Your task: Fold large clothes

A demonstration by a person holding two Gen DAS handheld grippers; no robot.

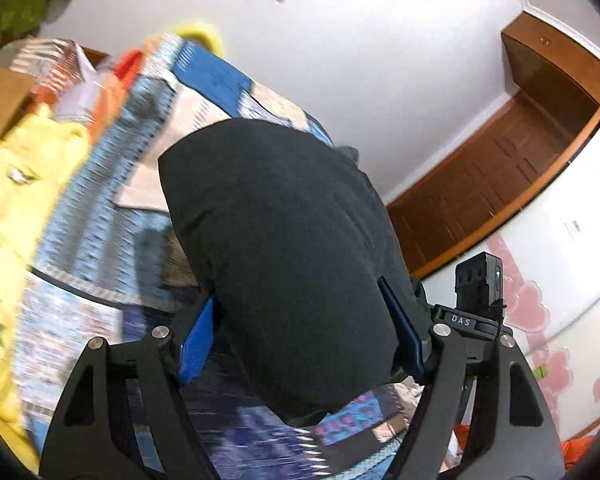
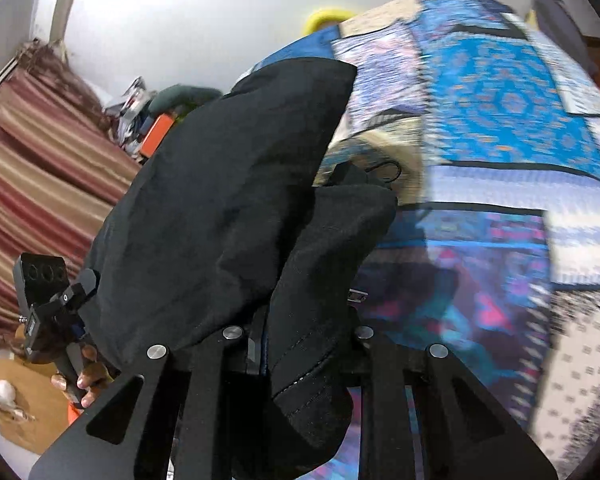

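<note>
A large black garment [image 1: 284, 240] hangs lifted above a bed with a blue patchwork quilt [image 1: 112, 208]. My left gripper [image 1: 304, 336] is shut on the black garment, with cloth bulging out between its blue pads [image 1: 198, 344]. In the right wrist view the same garment [image 2: 228, 200] drapes in folds over my right gripper [image 2: 304, 344], which is shut on its hem. The right gripper's fingertips are hidden by cloth. The left gripper also shows at the lower left of the right wrist view [image 2: 56, 320], held by a hand.
The quilt [image 2: 500, 120] covers the bed at the right. A yellow soft toy [image 1: 16, 184] lies at the bed's left edge. A wooden door [image 1: 500, 184] and white wall stand behind. A striped curtain [image 2: 40, 152] and clutter with an orange box [image 2: 156, 132] are at left.
</note>
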